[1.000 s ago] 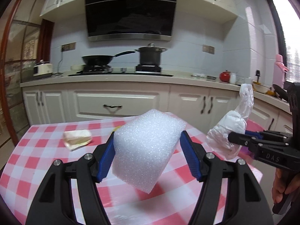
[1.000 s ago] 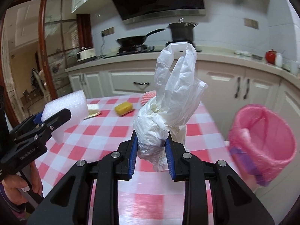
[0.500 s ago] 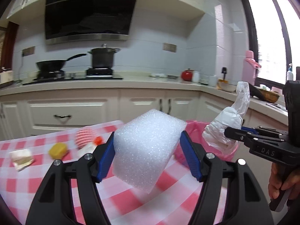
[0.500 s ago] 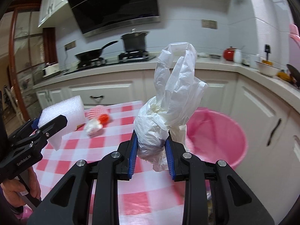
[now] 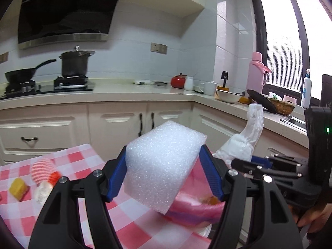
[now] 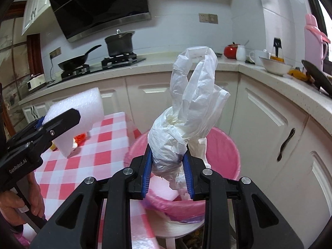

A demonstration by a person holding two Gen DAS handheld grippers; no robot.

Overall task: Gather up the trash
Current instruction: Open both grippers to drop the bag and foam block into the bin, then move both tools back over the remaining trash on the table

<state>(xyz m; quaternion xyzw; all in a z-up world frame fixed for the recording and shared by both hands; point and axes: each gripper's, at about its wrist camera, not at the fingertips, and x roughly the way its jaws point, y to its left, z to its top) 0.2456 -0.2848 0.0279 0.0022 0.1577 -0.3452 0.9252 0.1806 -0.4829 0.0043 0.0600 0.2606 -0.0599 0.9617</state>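
Left wrist view: your left hand-held gripper (image 5: 164, 173) clamps the foam block (image 5: 164, 164) wide across its sides, and the block hangs over the desk (image 5: 128, 224) edge, just above the near rim of the pink bin (image 5: 197, 205). A yellow scrap (image 5: 18, 187) and a striped wrapper (image 5: 42, 170) lie on the desk. The foam is light and bulky; let go here and it could catch the rim and tumble to the floor

Right wrist view: your right hand-held gripper (image 6: 168, 171) pinches the knotted white bag (image 6: 186, 112) narrowly at its lower bulge, directly above the bin (image 6: 226, 145) mouth. Foam already lies inside, so space is tight. The bag's loose handles stand tall; dropped off-centre they may drape over the rim. Both tools sit near each other, so a joint release risks a collision
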